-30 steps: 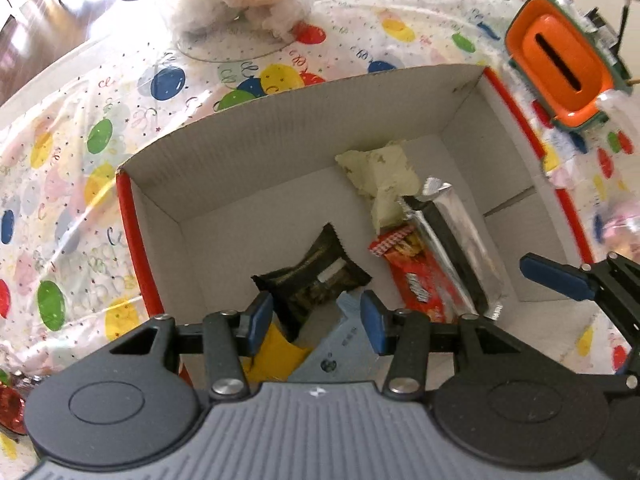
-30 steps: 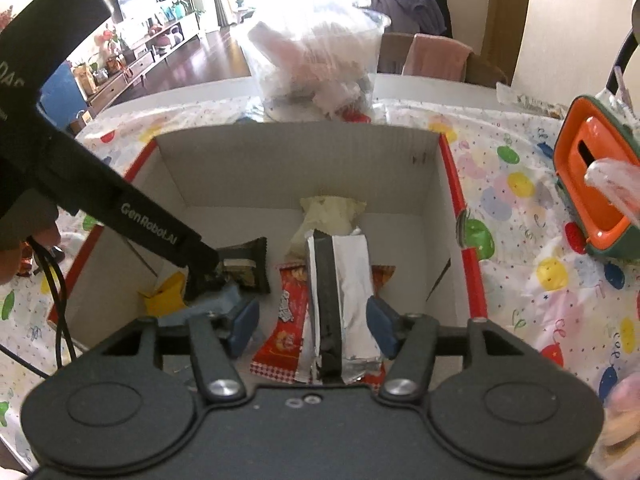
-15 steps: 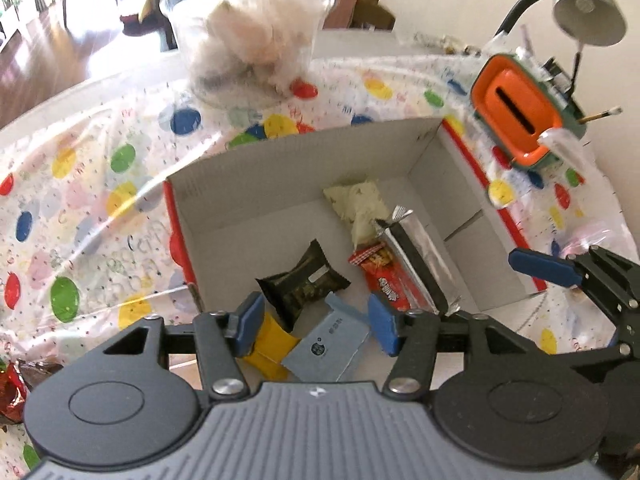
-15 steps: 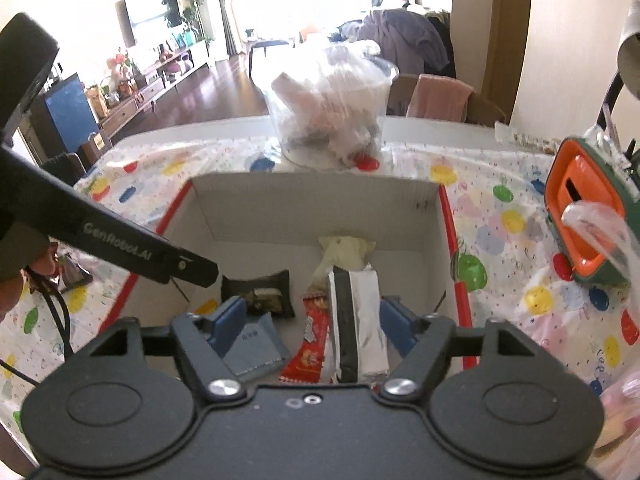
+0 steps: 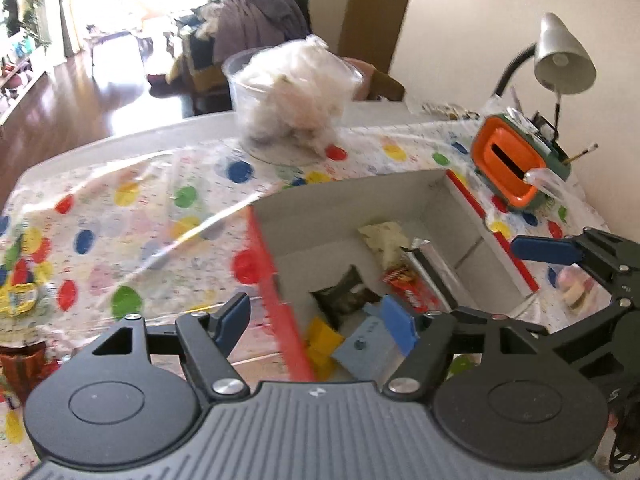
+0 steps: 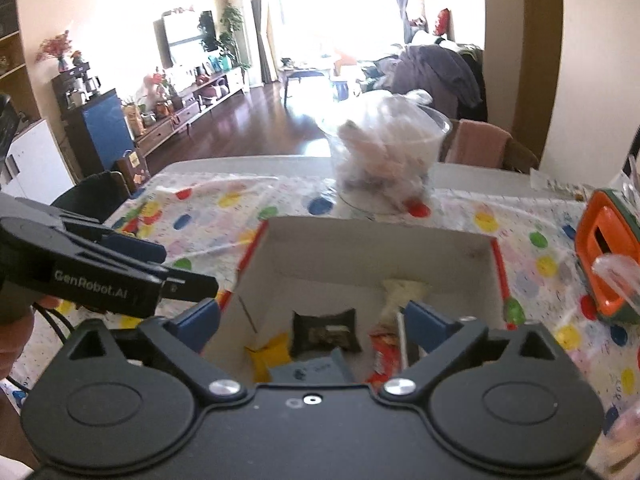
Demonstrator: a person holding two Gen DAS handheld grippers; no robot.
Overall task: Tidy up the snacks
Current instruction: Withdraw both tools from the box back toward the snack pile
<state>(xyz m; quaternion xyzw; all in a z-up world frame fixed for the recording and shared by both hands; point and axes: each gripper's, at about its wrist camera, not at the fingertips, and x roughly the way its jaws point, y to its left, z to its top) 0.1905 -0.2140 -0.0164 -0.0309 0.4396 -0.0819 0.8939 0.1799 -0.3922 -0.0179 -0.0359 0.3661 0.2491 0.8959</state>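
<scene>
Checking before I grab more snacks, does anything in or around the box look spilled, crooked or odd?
Nothing spilled. The snacks in the box lie loosely piled: the blue-grey packet overlaps the yellow packet, and the silver packet lies across the red one.

L: my left gripper [image 5: 318,322] tilts downward, jaws opening, nothing between its pads | R: my right gripper [image 6: 316,320] tilts downward, jaws opening wide, empty | the two sit side by side

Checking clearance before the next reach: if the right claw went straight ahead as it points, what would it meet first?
Probably the dark snack packet on the floor of the cardboard box; depth is uncertain. The right claw is opening, with nothing between its jaws.
</scene>
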